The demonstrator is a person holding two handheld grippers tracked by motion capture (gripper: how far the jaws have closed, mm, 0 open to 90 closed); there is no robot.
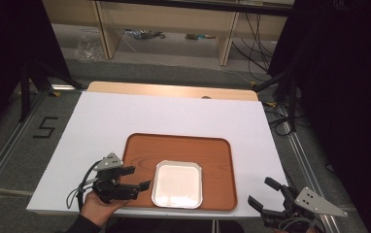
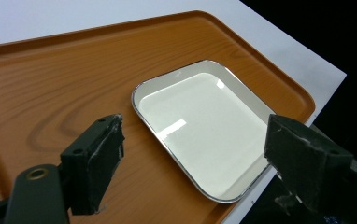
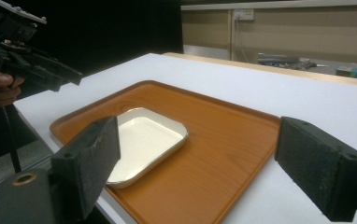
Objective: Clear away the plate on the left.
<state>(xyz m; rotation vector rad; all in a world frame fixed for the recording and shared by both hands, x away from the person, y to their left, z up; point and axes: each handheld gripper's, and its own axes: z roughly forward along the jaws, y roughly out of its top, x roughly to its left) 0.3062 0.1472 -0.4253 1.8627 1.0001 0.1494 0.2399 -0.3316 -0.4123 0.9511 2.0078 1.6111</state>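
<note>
A white square dish with a metal rim [image 1: 177,184] lies on the near part of a brown wooden tray [image 1: 217,160] on the white table. My left gripper [image 1: 142,176], held in a hand, hovers at the tray's left near corner, open, its jaws pointing at the dish with nothing between them. In the left gripper view the dish [image 2: 200,126] lies beyond the spread jaws of that gripper [image 2: 195,126]. My right gripper [image 1: 258,190] is off the table's right near corner, open and empty. In the right gripper view the jaws [image 3: 197,128] frame the tray [image 3: 223,154] and dish [image 3: 141,140].
The white tabletop [image 1: 149,116] stretches bare behind and to the left of the tray. Wooden shelving [image 1: 169,29] and cables stand on the floor beyond the far edge. Dark curtains hang at both sides. A "5" mark [image 1: 45,127] is on the floor at left.
</note>
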